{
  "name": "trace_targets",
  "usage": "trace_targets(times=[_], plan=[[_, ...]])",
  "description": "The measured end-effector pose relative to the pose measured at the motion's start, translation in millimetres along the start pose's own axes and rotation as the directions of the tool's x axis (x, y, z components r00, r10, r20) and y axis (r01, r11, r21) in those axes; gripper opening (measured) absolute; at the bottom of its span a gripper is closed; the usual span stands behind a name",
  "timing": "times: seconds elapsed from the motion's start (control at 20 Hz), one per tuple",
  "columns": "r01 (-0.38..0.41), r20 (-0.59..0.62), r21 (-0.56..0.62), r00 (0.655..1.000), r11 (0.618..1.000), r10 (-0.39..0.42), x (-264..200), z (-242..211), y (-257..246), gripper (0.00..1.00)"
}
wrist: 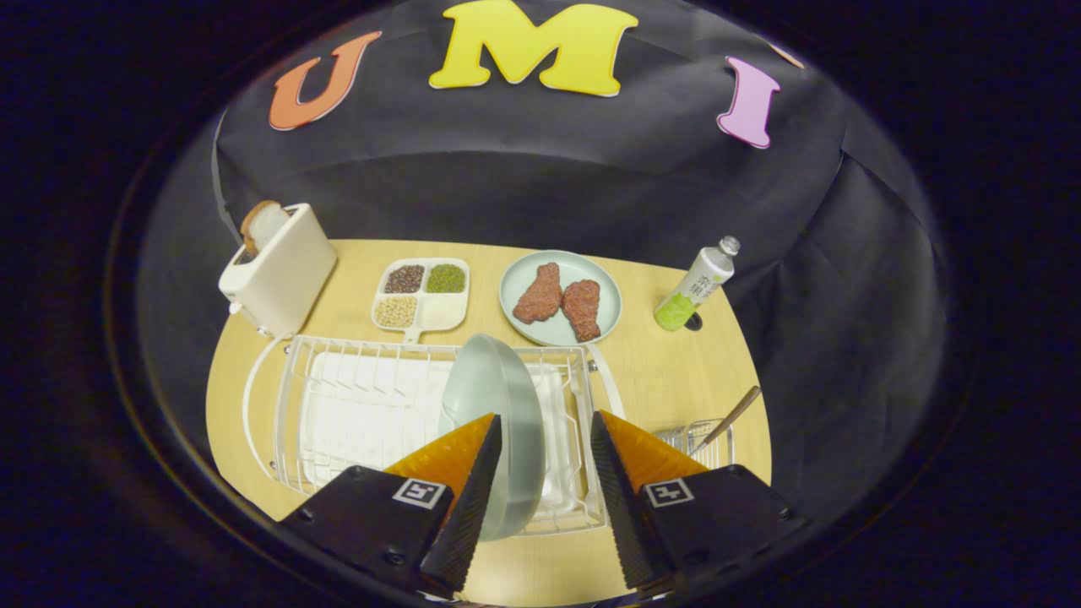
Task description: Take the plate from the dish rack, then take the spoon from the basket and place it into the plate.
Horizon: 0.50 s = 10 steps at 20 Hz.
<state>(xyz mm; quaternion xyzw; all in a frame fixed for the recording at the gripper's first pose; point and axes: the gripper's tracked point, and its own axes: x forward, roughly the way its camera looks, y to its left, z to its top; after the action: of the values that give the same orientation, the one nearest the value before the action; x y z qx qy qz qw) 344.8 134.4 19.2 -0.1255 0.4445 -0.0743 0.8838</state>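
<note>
Presently I noted my gripper (545, 473) spread wide, the upright pale green round plate (498, 405) in the white wire dish rack (338, 397) standing between its fingers, ungripped.

The camera sits on the gripper (545, 473) and looks forward and down along its two spread fingers. It is very close to the white wire dish rack (355, 405). Farther off it sees the round light wooden table (676, 371), up to the black cloth wall.
</note>
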Motion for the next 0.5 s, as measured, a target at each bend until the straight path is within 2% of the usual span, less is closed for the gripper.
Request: trace_targets(times=[0.15,0.3,0.35,0.5], plan=[[0.023,-0.051,-0.045,0.998,0.999,-0.025,14.3,0.4,8.3,0.50],[0.108,-0.121,-0.032,0.986,0.994,-0.111,21.9,-6.2,2.7,0.39],[0.109,-0.125,-0.033,0.986,0.993,-0.113,21.5,-5.2,6.1,0.30],[0.158,-0.126,-0.062,0.978,0.986,-0.164,3.8,-6.6,13.6,0.25]])
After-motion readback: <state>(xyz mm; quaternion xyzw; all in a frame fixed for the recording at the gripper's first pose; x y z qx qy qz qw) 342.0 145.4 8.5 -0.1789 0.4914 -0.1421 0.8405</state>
